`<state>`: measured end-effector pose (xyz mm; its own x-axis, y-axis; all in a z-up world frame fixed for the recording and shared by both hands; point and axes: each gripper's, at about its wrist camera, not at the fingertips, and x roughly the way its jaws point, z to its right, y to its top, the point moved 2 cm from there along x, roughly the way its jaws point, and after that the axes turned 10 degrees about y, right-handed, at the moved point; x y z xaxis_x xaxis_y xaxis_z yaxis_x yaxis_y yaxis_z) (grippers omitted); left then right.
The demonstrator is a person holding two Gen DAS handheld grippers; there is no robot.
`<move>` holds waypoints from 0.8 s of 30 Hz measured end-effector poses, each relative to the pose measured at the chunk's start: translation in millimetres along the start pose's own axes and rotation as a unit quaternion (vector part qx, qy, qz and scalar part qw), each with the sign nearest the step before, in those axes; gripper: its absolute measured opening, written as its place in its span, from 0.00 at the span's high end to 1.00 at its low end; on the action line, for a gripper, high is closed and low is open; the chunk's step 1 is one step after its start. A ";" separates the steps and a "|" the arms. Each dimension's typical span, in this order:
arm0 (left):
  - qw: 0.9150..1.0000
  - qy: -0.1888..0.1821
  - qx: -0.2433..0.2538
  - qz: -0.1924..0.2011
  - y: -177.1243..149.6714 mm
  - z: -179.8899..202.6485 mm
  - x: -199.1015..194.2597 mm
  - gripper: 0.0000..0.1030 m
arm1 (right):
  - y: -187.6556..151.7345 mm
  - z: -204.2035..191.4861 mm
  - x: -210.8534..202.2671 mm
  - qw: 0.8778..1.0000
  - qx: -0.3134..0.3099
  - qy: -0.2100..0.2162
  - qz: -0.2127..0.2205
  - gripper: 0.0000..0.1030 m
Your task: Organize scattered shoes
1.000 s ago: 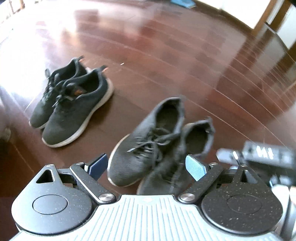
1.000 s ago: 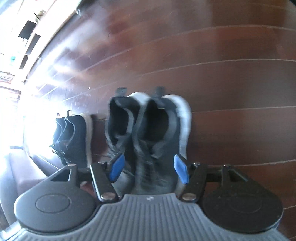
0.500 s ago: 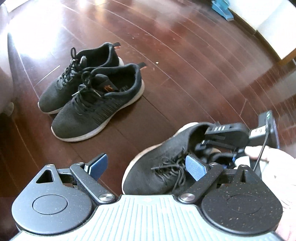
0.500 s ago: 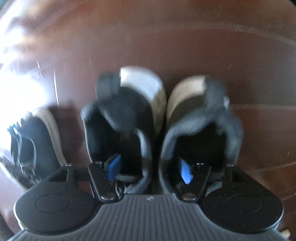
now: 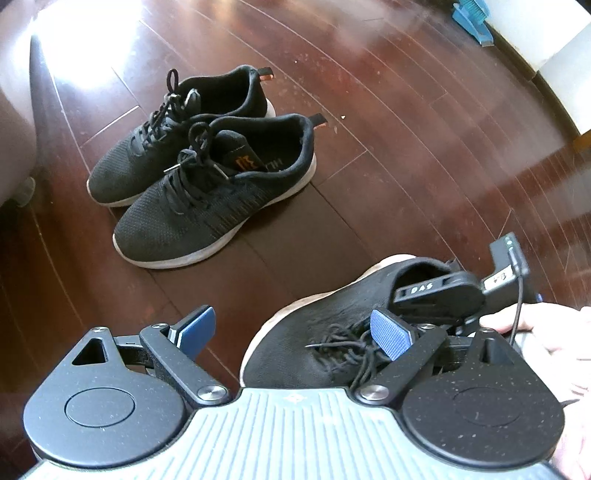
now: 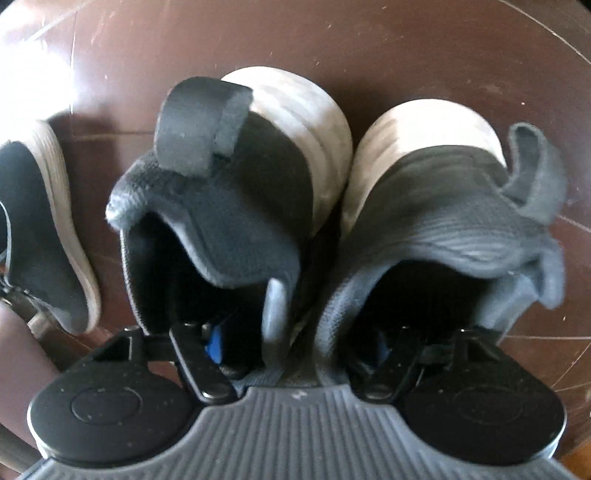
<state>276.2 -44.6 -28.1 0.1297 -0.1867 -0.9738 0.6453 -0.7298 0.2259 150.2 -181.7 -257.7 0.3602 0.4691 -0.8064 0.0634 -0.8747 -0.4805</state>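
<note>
On the dark wooden floor, a pair of black sneakers (image 5: 207, 177) with white soles stands side by side at the upper left. A dark grey shoe (image 5: 332, 332) lies at the lower right, and my left gripper (image 5: 293, 332) hovers open over its toe and laces, holding nothing. In the right wrist view the grey pair stands heels away from me, left shoe (image 6: 221, 206) and right shoe (image 6: 443, 229) touching. My right gripper (image 6: 299, 341) is open, one finger in each shoe's opening, their adjoining inner walls between the fingers. Its fingertips are mostly hidden.
A person's hand (image 5: 546, 332) holds the right gripper (image 5: 439, 295) at the right edge. A blue object (image 5: 472, 18) lies by a white wall at the top right. Pale furniture (image 5: 11, 129) stands at the left. One black sneaker (image 6: 44, 240) sits left of the grey pair.
My right gripper has come down onto the grey pair and its fingers have gone into the two openings. The left gripper has swung left, bringing the black pair nearer the middle of its view.
</note>
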 end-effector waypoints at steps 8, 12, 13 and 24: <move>1.000 0.002 -0.007 -0.002 1.3 0.8 2.0 0.09 | -13.4 5.1 4.9 0.999 -0.051 -0.007 0.018 0.42; 1.000 -0.002 -0.001 0.000 -1.0 6.4 0.2 0.09 | -23.6 10.0 5.7 0.997 -0.068 0.000 0.038 0.48; 1.000 -0.004 0.002 -0.001 -1.7 7.9 0.0 0.09 | -25.5 10.5 6.0 0.997 -0.071 0.000 0.042 0.50; 1.000 -0.012 0.022 0.000 -10.2 23.8 -3.8 0.09 | -50.6 23.0 5.7 0.989 -0.095 0.036 0.109 0.70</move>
<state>251.2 -52.1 -26.1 0.1115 -0.2009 -0.9732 0.6113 -0.7582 0.2266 127.6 -131.9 -245.9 0.4486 0.2639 -0.8539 0.1486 -0.9641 -0.2199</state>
